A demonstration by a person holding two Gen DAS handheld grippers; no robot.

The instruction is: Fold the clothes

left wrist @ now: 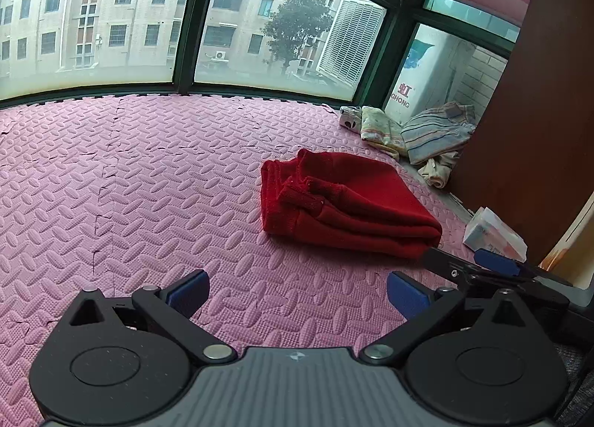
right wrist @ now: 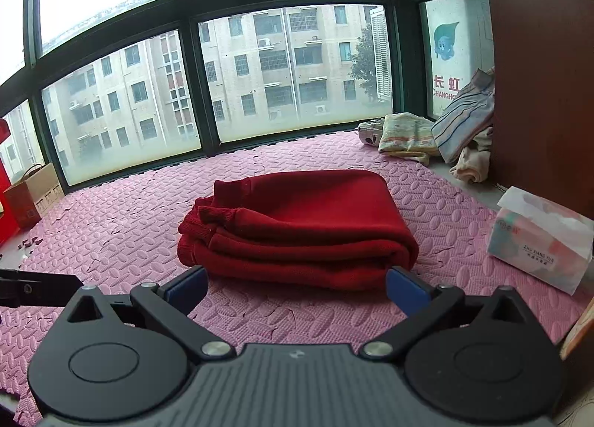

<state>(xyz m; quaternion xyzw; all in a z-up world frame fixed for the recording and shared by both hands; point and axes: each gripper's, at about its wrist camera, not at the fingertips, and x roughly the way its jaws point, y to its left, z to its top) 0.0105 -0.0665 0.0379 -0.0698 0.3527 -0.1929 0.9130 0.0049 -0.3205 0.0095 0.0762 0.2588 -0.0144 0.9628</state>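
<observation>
A red knit garment (left wrist: 345,202) lies folded into a thick bundle on the pink foam mat (left wrist: 148,182); it also shows in the right wrist view (right wrist: 300,226). My left gripper (left wrist: 297,295) is open and empty, above the mat to the near left of the bundle. My right gripper (right wrist: 297,291) is open and empty, just in front of the bundle's near edge. One of the right gripper's fingers (left wrist: 497,263) shows at the right of the left wrist view.
A pile of other clothes (right wrist: 438,137) lies in the far right corner by the window. A tissue pack (right wrist: 542,239) stands on the mat at the right, beside a brown cabinet (right wrist: 545,74). A cardboard box (right wrist: 33,193) sits at the far left.
</observation>
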